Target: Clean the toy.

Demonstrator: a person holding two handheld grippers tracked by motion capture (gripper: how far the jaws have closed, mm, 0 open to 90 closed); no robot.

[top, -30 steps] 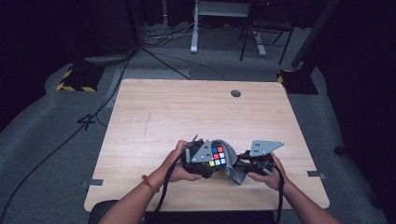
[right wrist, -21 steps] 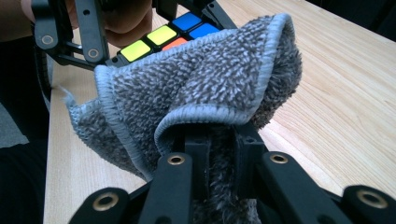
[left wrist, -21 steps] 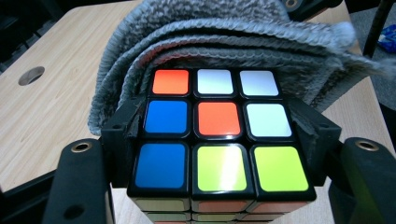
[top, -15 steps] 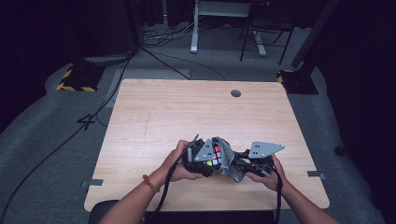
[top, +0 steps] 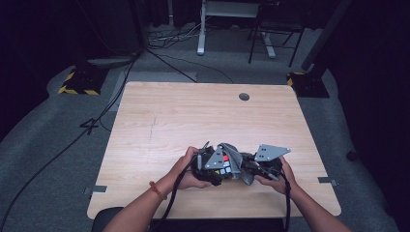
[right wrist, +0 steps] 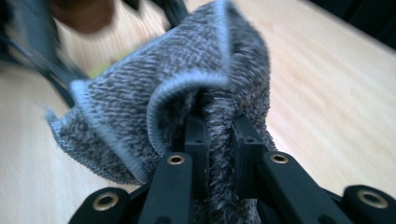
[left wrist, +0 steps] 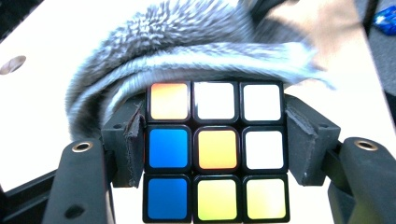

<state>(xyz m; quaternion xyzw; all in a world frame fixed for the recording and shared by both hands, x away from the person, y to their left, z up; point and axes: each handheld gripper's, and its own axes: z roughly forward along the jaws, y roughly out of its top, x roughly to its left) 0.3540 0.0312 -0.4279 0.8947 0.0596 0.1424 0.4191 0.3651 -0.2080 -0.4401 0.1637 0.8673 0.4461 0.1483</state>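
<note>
A colour puzzle cube (left wrist: 215, 150) with orange, white, blue and yellow tiles sits clamped between the pads of my left gripper (left wrist: 215, 149). A grey fluffy cloth (left wrist: 187, 51) lies draped over the cube's far edge. My right gripper (right wrist: 219, 140) is shut on a fold of that cloth (right wrist: 187, 93). In the high view both grippers meet near the table's front edge: the left gripper (top: 212, 166) holds the cube (top: 223, 163), and the cloth (top: 237, 162) hangs between it and the right gripper (top: 251, 170).
The wooden table (top: 193, 121) has a round cable hole (top: 244, 96) at the back. Cables (top: 96, 125) run over the grey floor at left. A chair and desk legs (top: 261, 34) stand beyond the table.
The cloth has shifted further over the cube, hiding more of its coloured face in the high view. Both hands stay near the same spot.
</note>
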